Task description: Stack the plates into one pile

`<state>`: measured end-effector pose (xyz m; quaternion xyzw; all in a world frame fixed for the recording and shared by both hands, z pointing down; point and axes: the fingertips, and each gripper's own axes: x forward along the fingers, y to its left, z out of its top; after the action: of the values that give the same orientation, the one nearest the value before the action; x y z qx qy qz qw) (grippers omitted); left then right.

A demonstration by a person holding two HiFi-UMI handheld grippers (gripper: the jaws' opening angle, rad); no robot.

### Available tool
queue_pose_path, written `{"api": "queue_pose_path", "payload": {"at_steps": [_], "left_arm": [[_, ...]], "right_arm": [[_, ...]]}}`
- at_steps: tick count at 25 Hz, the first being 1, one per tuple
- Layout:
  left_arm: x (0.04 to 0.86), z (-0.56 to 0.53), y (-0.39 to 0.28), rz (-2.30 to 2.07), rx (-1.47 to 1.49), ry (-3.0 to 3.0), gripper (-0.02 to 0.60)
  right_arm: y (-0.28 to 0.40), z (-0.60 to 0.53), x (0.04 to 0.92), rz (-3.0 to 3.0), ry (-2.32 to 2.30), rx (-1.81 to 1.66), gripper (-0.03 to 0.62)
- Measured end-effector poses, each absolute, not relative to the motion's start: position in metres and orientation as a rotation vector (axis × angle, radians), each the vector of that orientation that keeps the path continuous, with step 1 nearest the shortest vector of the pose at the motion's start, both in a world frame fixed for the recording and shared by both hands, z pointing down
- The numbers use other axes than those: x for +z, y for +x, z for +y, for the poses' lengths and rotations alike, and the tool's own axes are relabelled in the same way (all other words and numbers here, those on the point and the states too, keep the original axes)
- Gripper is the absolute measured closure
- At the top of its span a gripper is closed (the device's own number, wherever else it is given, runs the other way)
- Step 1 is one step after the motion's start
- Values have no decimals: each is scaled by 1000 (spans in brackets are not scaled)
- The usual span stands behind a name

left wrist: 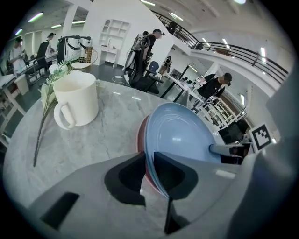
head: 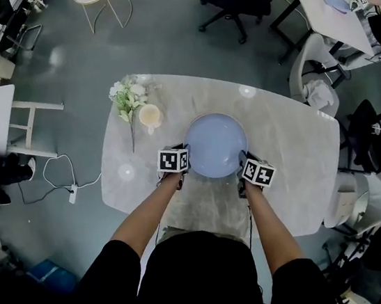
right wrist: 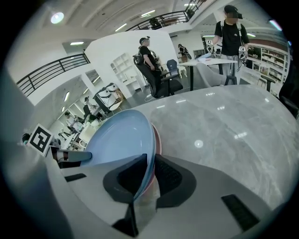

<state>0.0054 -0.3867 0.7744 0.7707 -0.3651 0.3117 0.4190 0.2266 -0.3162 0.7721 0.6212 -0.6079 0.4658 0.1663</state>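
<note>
While both tongs are clamped, I read the left tongs (left wrist: 148, 161) as nearly closed, its pads pinching the near rim of the blue plate (left wrist: 182, 135) together with the pink plate (left wrist: 140, 140) nested under it. The right tongs (right wrist: 150, 165) is narrowed the same way on the opposite rim of the same pair. The blue plate is pale, glossy and shallow, with a raised lip and a light glinting in its well. Only a reddish-pink edge of the lower plate peeks out beneath. From the head view the pair sits over the middle of the grey marbled bench (left wrist: 93, 140); I cannot tell whether it rests there. Beyond it stand a cream mug (left wrist: 77, 98) and a flower sprig (left wrist: 46, 102).
</note>
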Motion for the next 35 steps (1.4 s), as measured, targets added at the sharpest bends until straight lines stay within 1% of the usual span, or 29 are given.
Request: {"api": "queue_pose_path", "payload": {"at_steps": [9,15,17,18,20,21,22,24,30,35], "left_arm": [[784,-394,9,-909,783,1925,512],[785,-396,10,-894,843,1930,509],[784,-395,12,-889,856,1946,498],[783,-394,13,-888,843,1954,482],[782,-394,15,-894,795,1967,433],[781,-394,14,-902,772,1974,420],[780,-394,13,-910,751,1983,406],[777,-395,11,-916,718,2007,352],[761,-389,-5,-899,691,2052,341],[722,-369,-20,-920,607,2137,342]], "right_arm": [[228,-317,787,-1713,1745,1345,542],[228,-318,788,-1711,1758,1351,540],[229,-318,787,-1715,1762,1334,540],[229,-318,786,-1717,1761,1307,537],[229,-318,786,-1723,1745,1240,502],[228,-318,787,-1733,1736,1226,491],[226,-317,788,-1745,1729,1230,488],[226,-314,786,-1758,1733,1250,471],[228,-302,761,-1817,1777,1202,462],[221,-284,722,-1915,1787,1140,463]]}}
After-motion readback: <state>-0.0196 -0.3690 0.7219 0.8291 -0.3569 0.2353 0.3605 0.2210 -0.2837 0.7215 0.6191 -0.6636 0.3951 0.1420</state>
